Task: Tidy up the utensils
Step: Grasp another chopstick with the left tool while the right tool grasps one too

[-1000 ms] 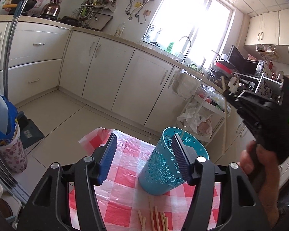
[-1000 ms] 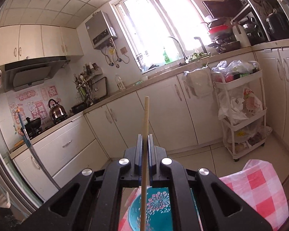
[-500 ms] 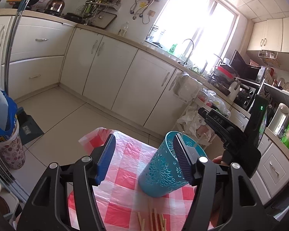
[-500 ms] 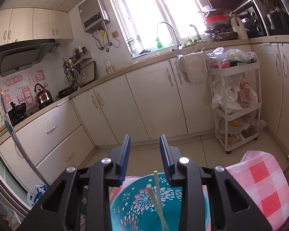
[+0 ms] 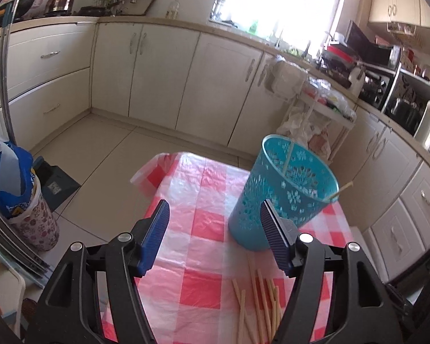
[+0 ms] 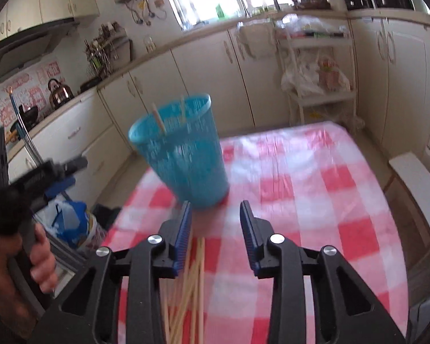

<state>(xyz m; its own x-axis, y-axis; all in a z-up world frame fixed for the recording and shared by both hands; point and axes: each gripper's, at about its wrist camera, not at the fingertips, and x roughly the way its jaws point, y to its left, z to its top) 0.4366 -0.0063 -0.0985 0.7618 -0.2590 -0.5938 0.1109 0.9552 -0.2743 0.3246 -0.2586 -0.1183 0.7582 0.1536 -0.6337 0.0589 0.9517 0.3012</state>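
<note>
A teal perforated cup [image 5: 283, 192] stands on the red-and-white checked tablecloth [image 5: 203, 223], with two chopsticks [image 5: 288, 157] leaning inside it. The cup also shows in the right wrist view [image 6: 183, 154]. Several loose wooden chopsticks [image 5: 258, 301] lie on the cloth near me and show in the right wrist view [image 6: 189, 281] too. My left gripper [image 5: 215, 229] is open and empty, just left of the cup. My right gripper [image 6: 216, 229] is open and empty, above the loose chopsticks, short of the cup. The left gripper also appears at the left of the right wrist view [image 6: 57, 172].
Cream kitchen cabinets [image 5: 163, 71] run along the far walls. A white trolley with bags [image 6: 318, 66] stands beyond the table. A floral bin with a blue bag [image 5: 17, 189] sits on the floor at left. A white bench [image 6: 418, 183] is at the table's right.
My right gripper opened and let a chopstick drop into the teal cup, then pulled back and down over the loose chopsticks. My left gripper stayed open and tilted down a little.
</note>
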